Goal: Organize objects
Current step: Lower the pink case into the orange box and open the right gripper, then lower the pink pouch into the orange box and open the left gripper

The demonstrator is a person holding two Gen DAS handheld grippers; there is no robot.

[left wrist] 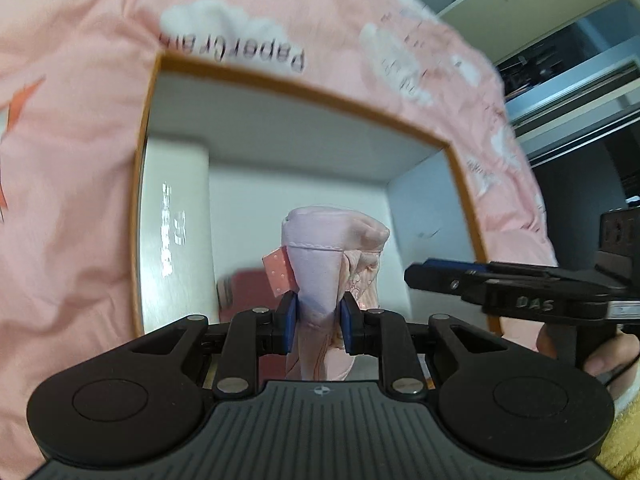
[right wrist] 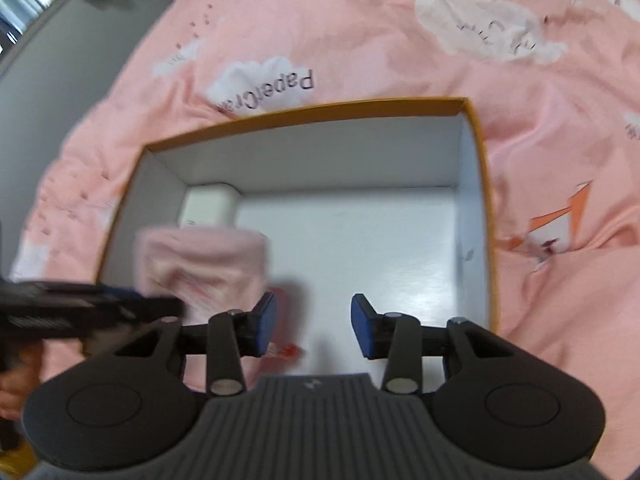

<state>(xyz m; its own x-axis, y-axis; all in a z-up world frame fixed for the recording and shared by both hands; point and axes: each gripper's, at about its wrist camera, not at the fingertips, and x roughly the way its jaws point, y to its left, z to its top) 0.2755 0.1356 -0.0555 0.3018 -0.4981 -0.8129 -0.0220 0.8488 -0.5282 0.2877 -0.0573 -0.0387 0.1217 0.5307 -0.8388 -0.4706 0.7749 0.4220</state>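
Blur is spread over much of both pictures, so small print cannot be read well. Only part of a word is made out on the pink bedsheet (right wrist: 380, 40) behind the box (right wrist: 478, 200), and the rest is smeared. The marks on the white carton (left wrist: 176, 216), which is laid inside the box along one side wall, are too shiny to be read. In the right wrist view only the end of that carton (right wrist: 210, 206) is shown, because its lower part is hidden behind the pink cloth bundle (right wrist: 200, 270). A small red thing (left wrist: 248, 292) lies on the box floor below the bundle, but what it is cannot be told. The bottom of the bundle is cut off by the gripper body in the left wrist view. A hand (left wrist: 600, 354) is seen only as a few fingers at the picture edge.

The pink cloth bundle (left wrist: 332, 256) is pinched by the left gripper (left wrist: 319, 326). Its blue pads (left wrist: 289, 322) are pressed on both sides of the cloth, and the bundle is held up over the inside of the box, near the carton. A little spotted pink tag (left wrist: 277, 272) is stuck out from the side of the bundle.

The right gripper (right wrist: 314, 326) is spread apart, and nothing is held between its blue pads (right wrist: 267, 322). Only the white box floor is seen in the gap. It is hung over the box beside the bundle, and one pad is close to the cloth.
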